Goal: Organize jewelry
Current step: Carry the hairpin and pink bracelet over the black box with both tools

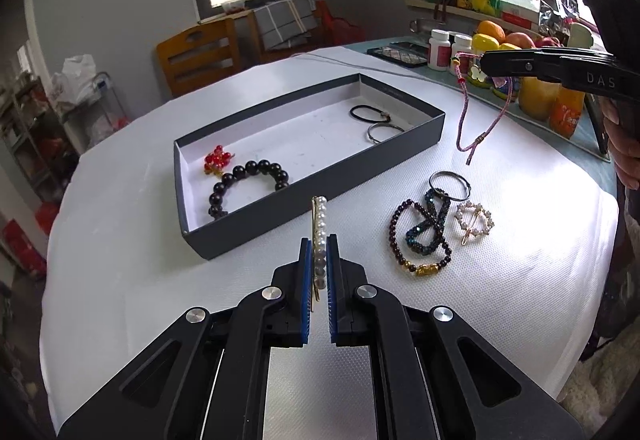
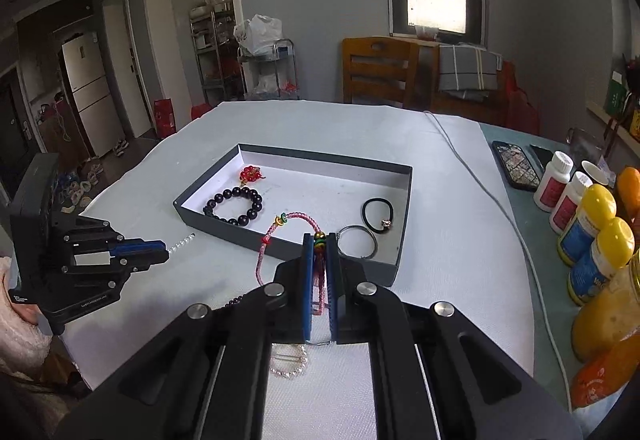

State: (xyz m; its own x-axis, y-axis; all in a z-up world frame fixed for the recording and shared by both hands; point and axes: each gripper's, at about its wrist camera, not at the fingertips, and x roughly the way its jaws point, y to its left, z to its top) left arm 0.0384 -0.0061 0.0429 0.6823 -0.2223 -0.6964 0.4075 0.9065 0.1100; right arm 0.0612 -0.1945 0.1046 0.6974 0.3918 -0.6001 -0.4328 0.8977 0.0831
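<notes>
Left gripper (image 1: 319, 248) is clamped on a pearl hair clip (image 1: 319, 228) just in front of the grey box (image 1: 320, 192)'s near wall. Right gripper (image 2: 319, 244) is pinching a pink braided cord bracelet (image 2: 280, 236) that dangles off the box's right end. Inside the box – dark bead bracelet (image 1: 244, 184), red bead charm (image 1: 216, 160), black hair tie (image 1: 370, 113), thin metal ring (image 1: 382, 131). Outside on the white cloth (image 1: 120, 240), right of the box, a garnet bracelet (image 1: 416, 236), a sparkly blue bow (image 1: 428, 220) and a round pearl clip (image 1: 475, 221).
</notes>
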